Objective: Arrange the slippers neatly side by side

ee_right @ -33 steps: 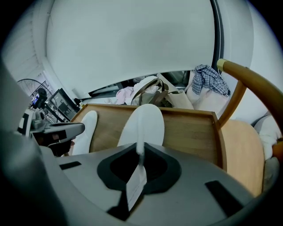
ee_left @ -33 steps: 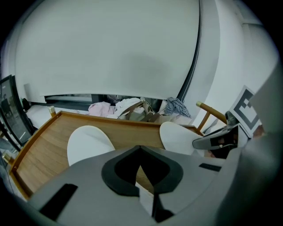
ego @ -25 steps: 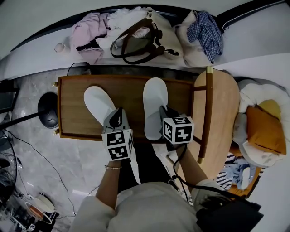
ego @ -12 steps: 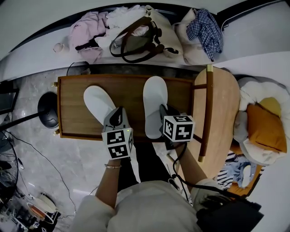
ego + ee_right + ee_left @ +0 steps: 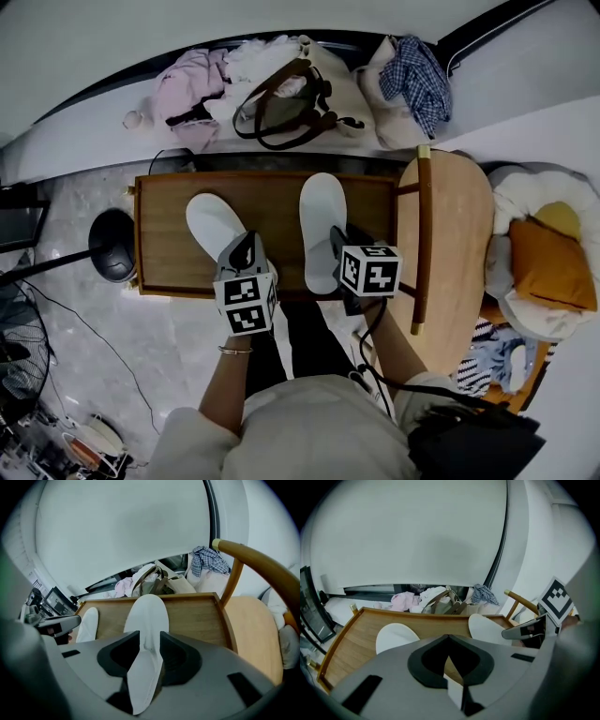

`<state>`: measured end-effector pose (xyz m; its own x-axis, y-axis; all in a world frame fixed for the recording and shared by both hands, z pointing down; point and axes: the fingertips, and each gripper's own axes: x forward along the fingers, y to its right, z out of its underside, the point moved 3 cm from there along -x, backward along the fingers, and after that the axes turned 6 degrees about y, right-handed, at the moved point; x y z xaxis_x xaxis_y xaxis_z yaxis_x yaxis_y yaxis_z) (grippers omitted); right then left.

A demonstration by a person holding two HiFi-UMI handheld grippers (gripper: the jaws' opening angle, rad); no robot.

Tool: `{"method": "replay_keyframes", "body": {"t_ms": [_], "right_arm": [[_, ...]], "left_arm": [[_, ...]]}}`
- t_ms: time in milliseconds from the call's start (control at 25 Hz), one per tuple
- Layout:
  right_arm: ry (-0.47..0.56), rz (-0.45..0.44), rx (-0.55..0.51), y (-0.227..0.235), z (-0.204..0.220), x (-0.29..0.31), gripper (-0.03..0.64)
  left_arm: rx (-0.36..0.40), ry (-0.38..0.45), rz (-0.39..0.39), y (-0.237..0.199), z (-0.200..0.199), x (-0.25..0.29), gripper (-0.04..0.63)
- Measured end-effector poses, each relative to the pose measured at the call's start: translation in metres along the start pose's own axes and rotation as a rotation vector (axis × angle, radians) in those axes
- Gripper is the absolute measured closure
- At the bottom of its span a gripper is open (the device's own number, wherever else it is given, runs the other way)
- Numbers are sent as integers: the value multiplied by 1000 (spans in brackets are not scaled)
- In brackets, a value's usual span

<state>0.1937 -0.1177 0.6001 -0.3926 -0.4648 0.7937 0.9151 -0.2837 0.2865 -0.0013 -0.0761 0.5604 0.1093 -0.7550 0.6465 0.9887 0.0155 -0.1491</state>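
Two white slippers lie toes away from me on a wooden tray table (image 5: 272, 187). The left slipper (image 5: 216, 225) (image 5: 396, 637) is angled to the left. My left gripper (image 5: 246, 251) (image 5: 449, 641) sits at its heel with the jaws shut, a white strip of the heel showing between them. The right slipper (image 5: 322, 225) (image 5: 146, 620) lies straight. My right gripper (image 5: 342, 242) (image 5: 150, 641) is at its heel. Its jaws are opening, and the creased heel edge stands between them. A gap of bare wood separates the two slippers.
A wooden chair (image 5: 455, 234) stands right against the tray's right side. Behind the tray are a tan bag (image 5: 291, 94), pink clothes (image 5: 183, 80) and a checked cloth (image 5: 422, 70). A black round base (image 5: 112, 258) stands left of it, an orange cushion (image 5: 544, 262) far right.
The head view has shifted a little. Both grippers stay at the slippers' heels and the slippers keep their places on the tray.
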Motion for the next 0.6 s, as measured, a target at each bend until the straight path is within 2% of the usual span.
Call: {"method": "replay_keyframes", "body": {"t_ms": [320,600], "right_arm": [[90,45,-2,-7,-29,-31,472],[215,70,0,-28,-63,-73,472]], "left_arm": [[22,65,14,-5,-36,-21,592],[49,153,51,-9,-76,-47,592]]}}
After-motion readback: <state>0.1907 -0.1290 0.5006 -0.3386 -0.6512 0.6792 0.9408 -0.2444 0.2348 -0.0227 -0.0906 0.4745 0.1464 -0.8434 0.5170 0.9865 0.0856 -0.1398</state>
